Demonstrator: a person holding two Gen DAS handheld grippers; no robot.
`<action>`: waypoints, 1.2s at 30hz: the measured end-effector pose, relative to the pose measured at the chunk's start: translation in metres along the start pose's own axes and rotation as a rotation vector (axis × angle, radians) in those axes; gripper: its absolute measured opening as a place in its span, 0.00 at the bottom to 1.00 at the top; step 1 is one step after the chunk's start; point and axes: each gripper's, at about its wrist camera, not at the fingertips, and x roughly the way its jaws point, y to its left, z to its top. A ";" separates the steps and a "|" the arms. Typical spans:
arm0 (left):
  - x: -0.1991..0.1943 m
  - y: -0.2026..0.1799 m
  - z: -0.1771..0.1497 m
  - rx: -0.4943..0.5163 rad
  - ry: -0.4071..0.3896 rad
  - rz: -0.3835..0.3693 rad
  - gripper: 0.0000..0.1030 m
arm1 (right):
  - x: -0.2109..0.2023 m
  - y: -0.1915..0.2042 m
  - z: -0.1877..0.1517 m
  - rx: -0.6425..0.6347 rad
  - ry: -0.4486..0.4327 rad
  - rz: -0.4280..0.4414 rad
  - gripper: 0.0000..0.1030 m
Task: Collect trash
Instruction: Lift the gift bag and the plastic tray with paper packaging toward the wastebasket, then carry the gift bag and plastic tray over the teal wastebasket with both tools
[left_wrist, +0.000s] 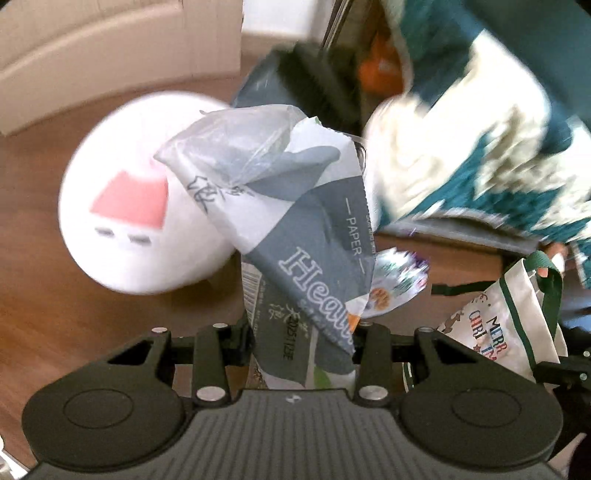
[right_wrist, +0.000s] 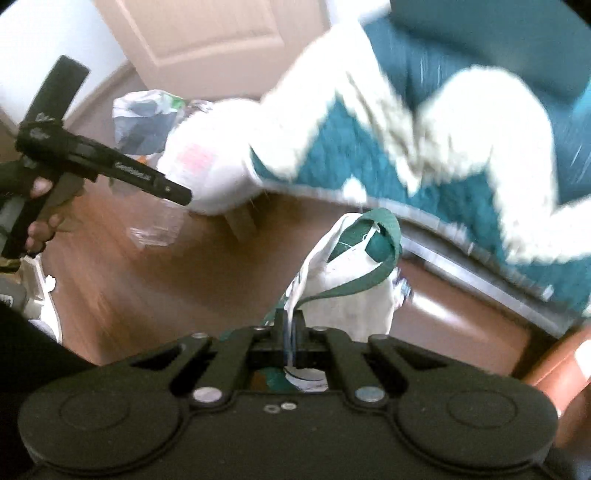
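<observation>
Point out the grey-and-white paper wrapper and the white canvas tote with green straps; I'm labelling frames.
grey-and-white paper wrapper (left_wrist: 314, 236), left wrist view, printed grey panel.
white canvas tote with green straps (right_wrist: 351, 299), right wrist view, white cloth side.

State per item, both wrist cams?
left tool: shut on paper-towel wrapper
paper-towel wrapper: crumpled, lifted off floor
right tool: shut on tote bag's edge
tote bag: hanging, mouth sagging
snack wrapper: crumpled, beside the held wrapper

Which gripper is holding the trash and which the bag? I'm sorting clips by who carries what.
The left gripper clamps the grey-and-white paper wrapper; the right gripper is pinched shut on the white tote bag with green handles.
</observation>
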 end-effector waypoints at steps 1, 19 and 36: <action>-0.016 -0.002 0.002 -0.007 -0.020 -0.011 0.38 | -0.016 0.004 0.003 -0.017 -0.031 -0.004 0.01; -0.262 -0.111 0.025 0.087 -0.444 -0.063 0.39 | -0.268 0.048 0.046 -0.347 -0.542 -0.202 0.01; -0.398 -0.230 0.103 0.187 -0.695 -0.092 0.39 | -0.406 0.010 0.143 -0.389 -0.822 -0.401 0.01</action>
